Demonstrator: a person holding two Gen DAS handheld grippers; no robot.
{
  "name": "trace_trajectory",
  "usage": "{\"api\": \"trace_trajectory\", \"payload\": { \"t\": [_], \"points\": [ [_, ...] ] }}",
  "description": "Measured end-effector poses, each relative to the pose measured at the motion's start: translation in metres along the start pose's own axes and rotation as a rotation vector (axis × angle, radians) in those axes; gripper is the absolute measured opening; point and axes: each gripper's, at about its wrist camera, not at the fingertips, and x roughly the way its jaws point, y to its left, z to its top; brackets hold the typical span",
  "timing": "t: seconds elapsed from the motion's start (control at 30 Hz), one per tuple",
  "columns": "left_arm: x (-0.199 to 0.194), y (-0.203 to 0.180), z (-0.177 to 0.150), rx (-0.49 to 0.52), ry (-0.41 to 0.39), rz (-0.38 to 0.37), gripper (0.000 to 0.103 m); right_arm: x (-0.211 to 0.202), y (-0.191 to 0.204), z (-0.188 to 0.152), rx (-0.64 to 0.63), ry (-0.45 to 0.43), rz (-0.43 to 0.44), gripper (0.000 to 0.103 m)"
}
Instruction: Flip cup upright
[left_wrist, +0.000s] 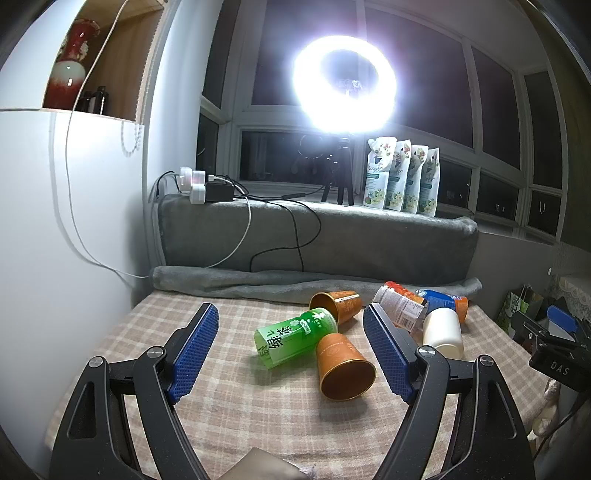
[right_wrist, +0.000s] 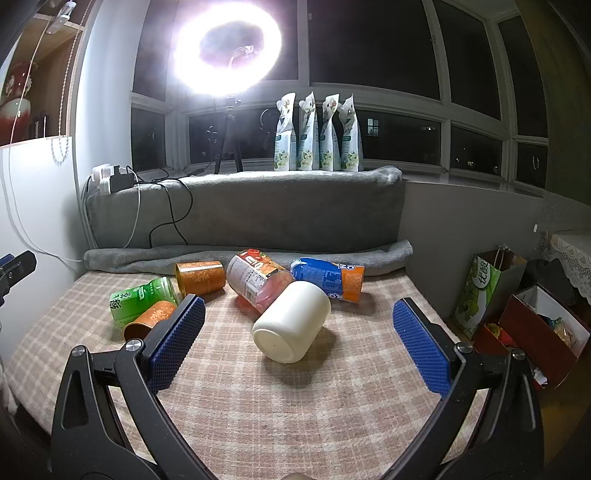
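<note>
A white cup (right_wrist: 291, 321) lies on its side on the checked cloth, its flat base toward my right gripper (right_wrist: 297, 321), which is open and empty with the cup between and just beyond its blue pads. The white cup also shows in the left wrist view (left_wrist: 443, 332). An orange cup (left_wrist: 343, 365) lies on its side with its mouth toward my left gripper (left_wrist: 290, 321), which is open and empty, fingers either side of it. A second orange cup (left_wrist: 338, 304) lies on its side farther back.
A green tea bottle (left_wrist: 293, 338), a clear orange-labelled bottle (right_wrist: 258, 282) and a blue-orange bottle (right_wrist: 330, 278) lie among the cups. A grey rolled blanket (right_wrist: 243, 254) borders the back. A ring light (left_wrist: 345, 81) and several pouches (right_wrist: 319, 136) stand on the sill. Bags (right_wrist: 484, 295) sit right of the table.
</note>
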Motion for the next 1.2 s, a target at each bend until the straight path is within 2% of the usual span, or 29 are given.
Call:
{"api": "trace_trajectory", "payload": {
  "t": [0.3, 0.53, 0.83, 1.03, 1.2],
  "points": [
    [0.0, 0.0, -0.001, -0.003, 0.0, -0.001, 0.081, 0.004, 0.003, 0.007, 0.002, 0.018, 0.013, 0.103],
    [0.007, 0.006, -0.003, -0.007, 0.03, -0.009, 0.081, 0.018, 0.008, 0.007, 0.003, 0.05, 0.045, 0.103],
    [0.016, 0.02, -0.012, 0.0, 0.063, 0.0, 0.081, 0.054, 0.026, 0.015, -0.01, 0.116, 0.13, 0.103],
    [0.021, 0.031, -0.018, 0.001, 0.09, 0.006, 0.081, 0.082, 0.052, 0.022, -0.074, 0.167, 0.232, 0.103],
    [0.025, 0.038, -0.024, -0.013, 0.118, 0.009, 0.081, 0.099, 0.089, 0.029, -0.252, 0.19, 0.329, 0.103]
  ]
}}
